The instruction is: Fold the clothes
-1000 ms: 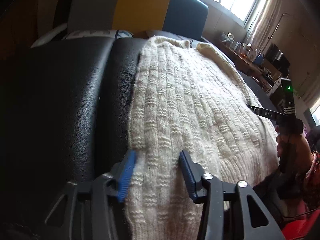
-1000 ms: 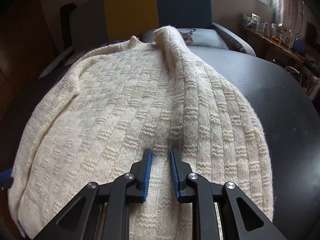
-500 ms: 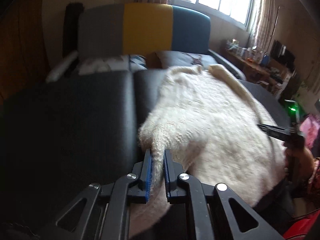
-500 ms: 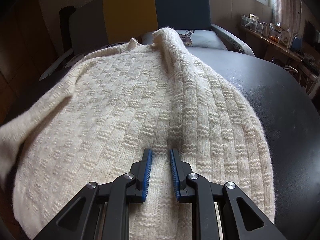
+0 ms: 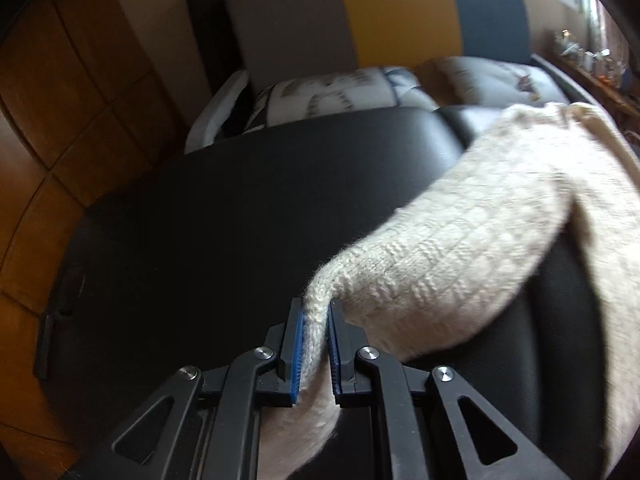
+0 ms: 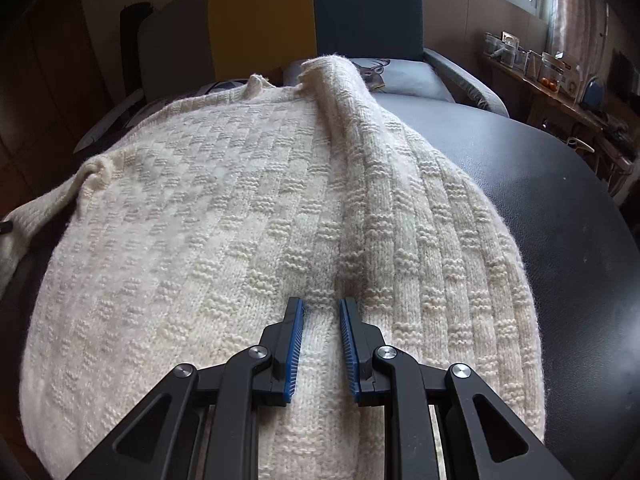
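Left wrist view showed our left tool (image 5: pixel 316 344) pinching a sleeve (image 5: pixel 432 264) of the sweater (image 6: pixel 240 220), lifted off the black table (image 5: pixel 224 240). Our right tool (image 6: pixel 320 344) gripped a fold at the sweater's near hem, the sweater lying spread on the table.

free: bare black tabletop (image 5: pixel 224 216) left of sweater (image 6: pixel 240 216) | blocked: far edge, sofa (image 6: pixel 312 12) and cushions (image 5: pixel 332 92) close behind
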`<state>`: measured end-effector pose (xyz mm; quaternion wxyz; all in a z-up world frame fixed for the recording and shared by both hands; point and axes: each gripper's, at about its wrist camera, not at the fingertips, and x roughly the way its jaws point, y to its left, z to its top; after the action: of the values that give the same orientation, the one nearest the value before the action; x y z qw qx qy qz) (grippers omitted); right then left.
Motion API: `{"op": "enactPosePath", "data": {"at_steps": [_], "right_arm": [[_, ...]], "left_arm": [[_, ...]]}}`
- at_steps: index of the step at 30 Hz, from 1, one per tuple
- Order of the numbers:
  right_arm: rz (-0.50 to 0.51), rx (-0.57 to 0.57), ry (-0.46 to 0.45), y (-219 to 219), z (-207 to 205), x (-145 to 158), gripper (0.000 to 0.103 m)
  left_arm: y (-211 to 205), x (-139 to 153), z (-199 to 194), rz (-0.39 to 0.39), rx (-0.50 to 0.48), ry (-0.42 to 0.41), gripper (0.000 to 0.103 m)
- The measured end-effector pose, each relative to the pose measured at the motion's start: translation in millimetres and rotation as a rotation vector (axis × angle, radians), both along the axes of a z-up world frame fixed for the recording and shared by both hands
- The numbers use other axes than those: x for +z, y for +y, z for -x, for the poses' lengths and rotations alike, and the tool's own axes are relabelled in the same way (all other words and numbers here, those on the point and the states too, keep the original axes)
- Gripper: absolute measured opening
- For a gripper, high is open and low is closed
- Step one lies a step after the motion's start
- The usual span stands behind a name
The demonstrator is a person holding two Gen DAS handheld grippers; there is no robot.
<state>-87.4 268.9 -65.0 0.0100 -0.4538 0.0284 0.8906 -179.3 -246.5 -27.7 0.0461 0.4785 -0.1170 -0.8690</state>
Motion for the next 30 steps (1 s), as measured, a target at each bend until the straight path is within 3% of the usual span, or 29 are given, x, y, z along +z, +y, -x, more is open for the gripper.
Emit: {"op": "enactPosePath", "data": {"at_steps": [3, 6, 10, 12, 15, 19, 22, 23, 24, 26, 28, 30], "right_arm": [[-0.011, 0.002, -0.005, -1, 2, 0, 0.020], [-0.010, 0.004, -0.008, -2, 3, 0, 0.020], [0.030, 0.002, -0.012, 2, 5, 2, 0.020], [0.061, -0.001, -0.015, 6, 5, 4, 0.020], [0.108, -0.005, -0.019, 11, 5, 6, 0.022], [0.264, -0.053, 0.053, 38, -11, 26, 0.024], [0.323, -0.111, 0.099, 68, -36, 44, 0.036], [0.333, -0.132, 0.100, 79, -47, 46, 0.046], [0.340, -0.157, 0.090, 91, -56, 45, 0.055], [0.362, -0.197, 0.065, 112, -76, 40, 0.057], [0.387, -0.218, 0.031, 128, -95, 31, 0.057], [0.391, -0.229, -0.023, 138, -113, 18, 0.057]], "left_arm": [[-10, -18, 14, 0.033, 0.060, -0.043, 0.023], [-18, -25, 18, 0.043, 0.113, -0.079, 0.023], [-46, -9, 5, -0.047, 0.211, -0.084, 0.023], [-51, 9, -9, -0.107, 0.238, -0.048, 0.020], [-15, 37, -34, -0.222, 0.118, 0.029, 0.020], [94, 50, -65, -0.334, -0.166, 0.039, 0.020], [181, 43, -92, -0.429, -0.365, 0.011, 0.020], [206, 34, -101, -0.451, -0.405, -0.011, 0.020], [227, 24, -109, -0.460, -0.432, -0.034, 0.020], [267, 5, -125, -0.459, -0.479, -0.075, 0.020], [297, -15, -142, -0.411, -0.506, -0.106, 0.020], [313, -27, -155, -0.353, -0.519, -0.083, 0.020]]}}
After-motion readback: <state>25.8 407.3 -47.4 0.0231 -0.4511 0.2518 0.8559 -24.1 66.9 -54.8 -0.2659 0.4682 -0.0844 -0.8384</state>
